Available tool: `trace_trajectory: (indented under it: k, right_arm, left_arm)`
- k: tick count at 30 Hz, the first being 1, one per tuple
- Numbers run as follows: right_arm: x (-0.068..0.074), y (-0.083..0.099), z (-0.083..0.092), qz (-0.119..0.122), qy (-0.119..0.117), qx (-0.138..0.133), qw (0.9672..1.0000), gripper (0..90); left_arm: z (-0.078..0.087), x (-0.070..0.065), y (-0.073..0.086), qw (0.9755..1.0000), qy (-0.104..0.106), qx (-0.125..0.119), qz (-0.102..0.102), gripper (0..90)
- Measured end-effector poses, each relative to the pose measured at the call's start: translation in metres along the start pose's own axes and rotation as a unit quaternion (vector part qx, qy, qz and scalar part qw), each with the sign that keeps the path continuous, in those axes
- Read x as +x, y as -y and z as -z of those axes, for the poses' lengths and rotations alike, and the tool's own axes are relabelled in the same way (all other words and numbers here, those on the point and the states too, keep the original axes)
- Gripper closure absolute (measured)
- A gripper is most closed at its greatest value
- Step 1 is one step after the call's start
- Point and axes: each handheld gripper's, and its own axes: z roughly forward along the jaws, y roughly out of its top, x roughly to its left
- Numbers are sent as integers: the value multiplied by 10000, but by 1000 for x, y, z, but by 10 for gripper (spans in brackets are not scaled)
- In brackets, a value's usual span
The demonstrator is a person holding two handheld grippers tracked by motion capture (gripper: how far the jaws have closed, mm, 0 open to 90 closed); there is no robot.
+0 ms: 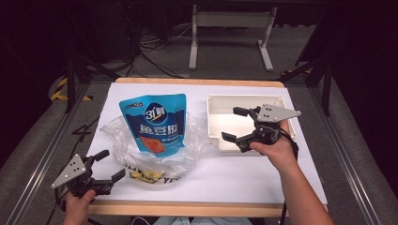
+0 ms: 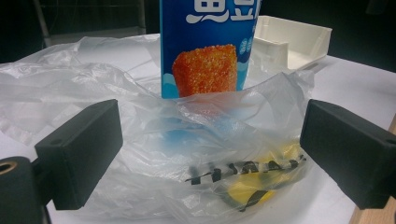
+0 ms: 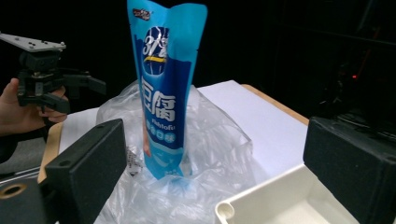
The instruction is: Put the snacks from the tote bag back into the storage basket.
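Note:
A blue snack pouch (image 1: pixel 154 123) with an orange food picture stands upright inside a clear plastic bag (image 1: pixel 155 149) on the white tabletop; the pouch (image 2: pixel 208 44) rises just beyond the bag (image 2: pixel 187 154) in the left gripper view, and the pouch (image 3: pixel 164 88) also stands tall in the right gripper view. My left gripper (image 1: pixel 107 165) is open at the table's near left corner, facing the bag, nothing between its jaws. My right gripper (image 1: pixel 236 124) is open over the left part of the white tray (image 1: pixel 216 101), holding nothing.
The bag has yellow and black print (image 1: pixel 149 176) near its front. The tray (image 3: pixel 261 200) is empty inside. The table's wooden front edge (image 1: pixel 187 208) runs close to my left hand. A metal frame (image 1: pixel 230 33) stands on the floor beyond.

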Motion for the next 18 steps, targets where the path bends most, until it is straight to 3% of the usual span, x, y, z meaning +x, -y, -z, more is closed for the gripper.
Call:
trace_trajectory:
  k: [18]
  right_arm:
    - [5,-20,-57,196,-260,198,9993,70]
  left_arm:
    - [0,-2,-1,10000,39,0,-54,65]
